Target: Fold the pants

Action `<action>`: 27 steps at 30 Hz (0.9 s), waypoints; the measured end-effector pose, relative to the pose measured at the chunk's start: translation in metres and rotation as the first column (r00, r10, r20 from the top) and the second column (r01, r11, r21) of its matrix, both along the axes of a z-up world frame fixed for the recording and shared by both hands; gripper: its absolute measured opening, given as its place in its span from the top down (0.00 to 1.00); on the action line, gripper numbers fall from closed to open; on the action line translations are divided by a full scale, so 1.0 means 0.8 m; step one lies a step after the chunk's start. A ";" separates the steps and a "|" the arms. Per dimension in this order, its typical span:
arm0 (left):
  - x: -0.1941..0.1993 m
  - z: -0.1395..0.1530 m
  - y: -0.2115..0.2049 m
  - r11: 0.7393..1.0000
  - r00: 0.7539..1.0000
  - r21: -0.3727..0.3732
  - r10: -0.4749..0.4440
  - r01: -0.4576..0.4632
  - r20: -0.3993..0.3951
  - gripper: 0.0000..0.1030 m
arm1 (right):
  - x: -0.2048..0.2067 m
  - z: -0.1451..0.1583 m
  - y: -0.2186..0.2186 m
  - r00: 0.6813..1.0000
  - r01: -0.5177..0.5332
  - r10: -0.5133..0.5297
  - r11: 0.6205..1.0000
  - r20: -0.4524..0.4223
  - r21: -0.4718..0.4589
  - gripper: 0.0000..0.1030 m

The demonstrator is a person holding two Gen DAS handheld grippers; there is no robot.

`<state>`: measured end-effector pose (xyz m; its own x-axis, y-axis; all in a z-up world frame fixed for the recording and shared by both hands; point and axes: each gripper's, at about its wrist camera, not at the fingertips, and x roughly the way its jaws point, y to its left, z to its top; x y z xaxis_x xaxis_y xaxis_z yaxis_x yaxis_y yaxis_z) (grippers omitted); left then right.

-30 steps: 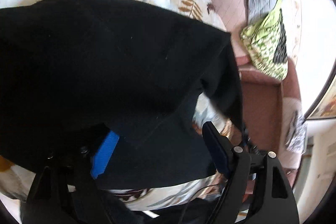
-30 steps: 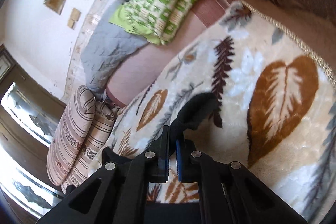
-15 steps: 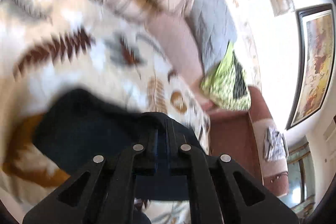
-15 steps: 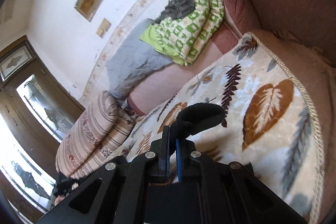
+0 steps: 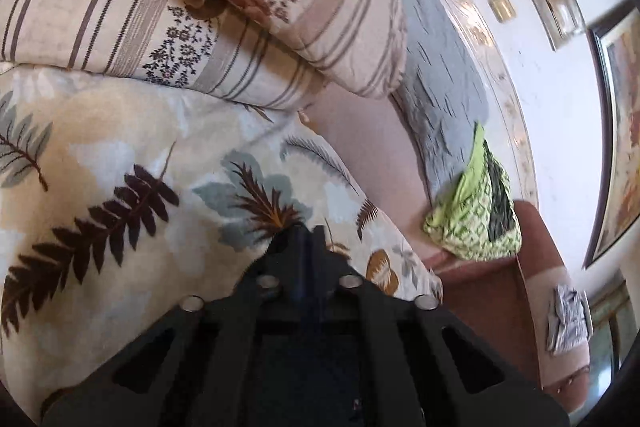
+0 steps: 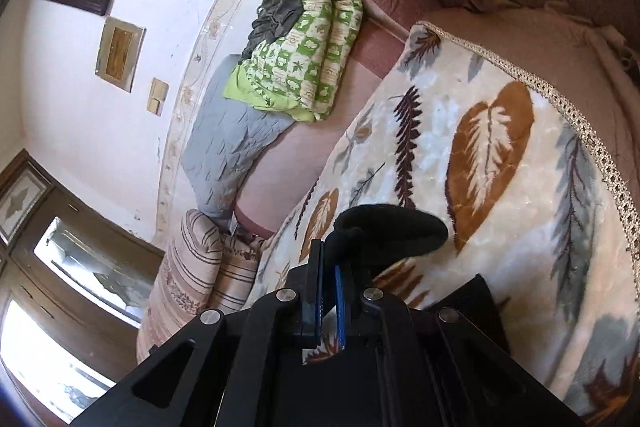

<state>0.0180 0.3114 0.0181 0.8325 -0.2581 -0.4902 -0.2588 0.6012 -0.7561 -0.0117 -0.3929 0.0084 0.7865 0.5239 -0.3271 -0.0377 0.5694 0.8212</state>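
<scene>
Pinching the black fabric pants [image 6: 390,229] above the cream leaf-print blanket [image 6: 500,163], the right gripper [image 6: 329,291] (left gripper [image 5: 300,239] too) is clamped.

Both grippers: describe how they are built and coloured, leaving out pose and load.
The left gripper and the right gripper share one design: matte black plastic linkage arms with triangular cut-outs, joined by round silver pivot pins. The right gripper's fingers carry ribbed blue pads on their inner faces. No cables, sleeves or printed markings show in either view.
</scene>
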 end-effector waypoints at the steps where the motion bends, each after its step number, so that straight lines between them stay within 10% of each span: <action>1: -0.001 -0.001 0.002 1.000 1.000 0.011 0.010 -0.010 0.009 1.00 | -0.006 0.000 0.001 1.000 0.010 -0.010 1.000 0.000 0.004 0.97; 11: 0.019 -0.026 -0.016 0.998 0.998 0.011 -0.060 0.059 0.015 0.99 | -0.025 -0.023 0.006 0.987 0.124 -0.126 0.992 -0.104 -0.026 0.97; 13: 0.031 -0.022 -0.034 0.992 0.993 0.037 -0.117 0.117 -0.017 0.87 | -0.016 -0.036 0.001 0.978 0.138 -0.143 0.990 -0.150 -0.043 0.96; 15: 0.044 -0.018 -0.047 0.984 0.986 0.076 -0.156 0.161 -0.064 0.45 | -0.012 -0.050 -0.001 0.969 0.140 -0.148 0.989 -0.198 -0.053 0.96; 17: 0.052 -0.014 -0.051 0.976 0.982 0.126 -0.171 0.180 -0.077 0.40 | -0.012 -0.058 -0.002 0.965 0.137 -0.146 0.989 -0.218 -0.056 0.95; 20: 0.077 -0.015 -0.061 0.908 0.942 0.258 -0.302 0.331 -0.146 0.39 | -0.015 -0.054 -0.004 0.969 0.134 -0.144 0.989 -0.200 -0.065 0.93; 24: 0.096 -0.026 -0.068 0.732 0.834 0.400 -0.489 0.552 -0.257 0.39 | -0.016 -0.051 -0.002 0.973 0.126 -0.138 0.989 -0.182 -0.078 0.92; 27: 0.108 -0.043 -0.061 0.708 0.771 0.304 -0.579 0.637 -0.267 0.39 | -0.014 -0.054 0.000 0.972 0.122 -0.134 0.990 -0.192 -0.075 0.92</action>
<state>0.1047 0.2626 -0.0161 0.4707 -0.4665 -0.7489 0.1737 0.8812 -0.4398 -0.0230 -0.3928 -0.0348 0.7631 0.3970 -0.5101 0.1965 0.6093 0.7682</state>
